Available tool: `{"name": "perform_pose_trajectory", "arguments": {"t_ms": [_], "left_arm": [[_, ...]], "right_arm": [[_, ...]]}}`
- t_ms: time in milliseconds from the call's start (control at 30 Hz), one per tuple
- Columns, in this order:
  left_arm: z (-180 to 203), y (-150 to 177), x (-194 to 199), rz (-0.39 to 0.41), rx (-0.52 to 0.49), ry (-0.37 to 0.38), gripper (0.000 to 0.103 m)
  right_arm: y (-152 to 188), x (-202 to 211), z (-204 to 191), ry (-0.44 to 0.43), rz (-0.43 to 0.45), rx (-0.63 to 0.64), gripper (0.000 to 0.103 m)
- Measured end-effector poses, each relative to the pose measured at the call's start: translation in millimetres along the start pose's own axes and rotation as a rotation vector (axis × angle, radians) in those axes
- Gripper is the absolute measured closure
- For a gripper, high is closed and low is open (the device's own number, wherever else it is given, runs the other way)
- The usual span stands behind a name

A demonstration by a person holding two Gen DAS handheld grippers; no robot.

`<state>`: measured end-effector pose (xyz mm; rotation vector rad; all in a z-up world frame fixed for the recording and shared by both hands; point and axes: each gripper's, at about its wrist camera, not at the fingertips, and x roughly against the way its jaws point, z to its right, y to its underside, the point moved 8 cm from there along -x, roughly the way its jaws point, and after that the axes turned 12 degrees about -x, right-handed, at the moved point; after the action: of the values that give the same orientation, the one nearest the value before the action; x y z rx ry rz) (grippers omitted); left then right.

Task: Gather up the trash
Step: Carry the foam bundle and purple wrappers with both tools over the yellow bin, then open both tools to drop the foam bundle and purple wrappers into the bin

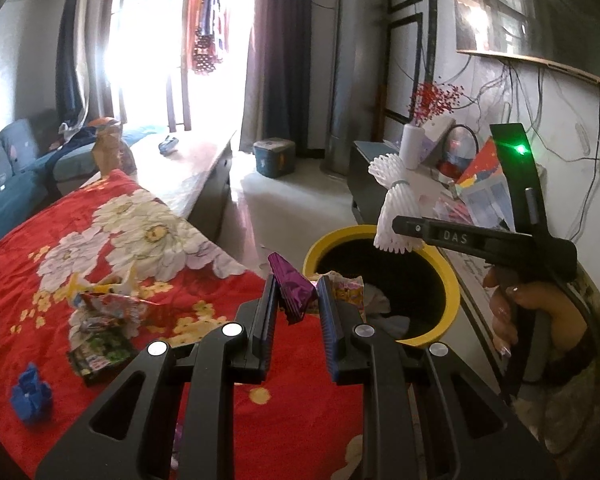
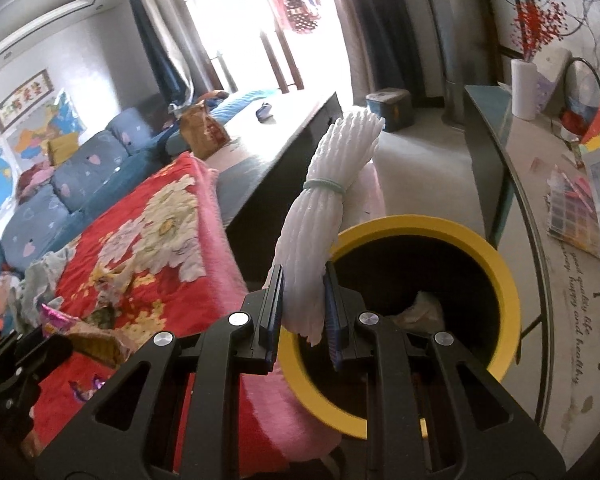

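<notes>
Right wrist: crumpled trash [image 2: 422, 308] inside yellow-rimmed bin [image 2: 504, 276]

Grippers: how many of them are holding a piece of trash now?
2. The left gripper holds a purple wrapper beside the yellow bin; the right gripper holds a white foam net over the bin's rim.

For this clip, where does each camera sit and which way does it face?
Left wrist: on the left gripper, which pinches a purple wrapper; faces the yellow-rimmed bin; right hand shows.
Right wrist: on the right gripper, which grips white foam netting over the bin.
Shared: bin, netting, red floral blanket.
</notes>
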<state>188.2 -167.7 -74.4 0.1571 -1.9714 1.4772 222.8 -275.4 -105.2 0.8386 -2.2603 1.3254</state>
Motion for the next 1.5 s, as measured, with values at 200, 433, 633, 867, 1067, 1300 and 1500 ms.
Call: {"name": "perform_pose_trajectory", "arguments": {"t_ms": [200, 433, 633, 867, 1067, 1300, 1500], "left_arm": [[16, -3, -12, -0.012, -0.023, 0.021, 0.083], [32, -9, -31, -0.034, -0.048, 0.043, 0.083], [43, -11, -50, -0.064, -0.061, 0.064, 0.083], [52, -10, -75, -0.109, -0.059, 0.085, 0.083], [57, -9, -96, -0.145, -0.066, 0.093, 0.083], [64, -11, -118, -0.179, -0.08, 0.091, 0.083], [67, -15, -136, -0.209, -0.081, 0.082, 0.081]], "right_arm": [[-3, -3, 23, 0.027, -0.007, -0.037, 0.089], [-5, -4, 49, 0.05, -0.015, -0.076, 0.089], [-5, -5, 71, 0.069, -0.025, -0.112, 0.089], [0, -10, 92, 0.089, -0.048, -0.135, 0.089], [4, -14, 103, 0.089, -0.063, -0.146, 0.088], [9, -18, 111, 0.082, -0.086, -0.157, 0.088], [15, -21, 110, 0.068, -0.113, -0.151, 0.087]]}}
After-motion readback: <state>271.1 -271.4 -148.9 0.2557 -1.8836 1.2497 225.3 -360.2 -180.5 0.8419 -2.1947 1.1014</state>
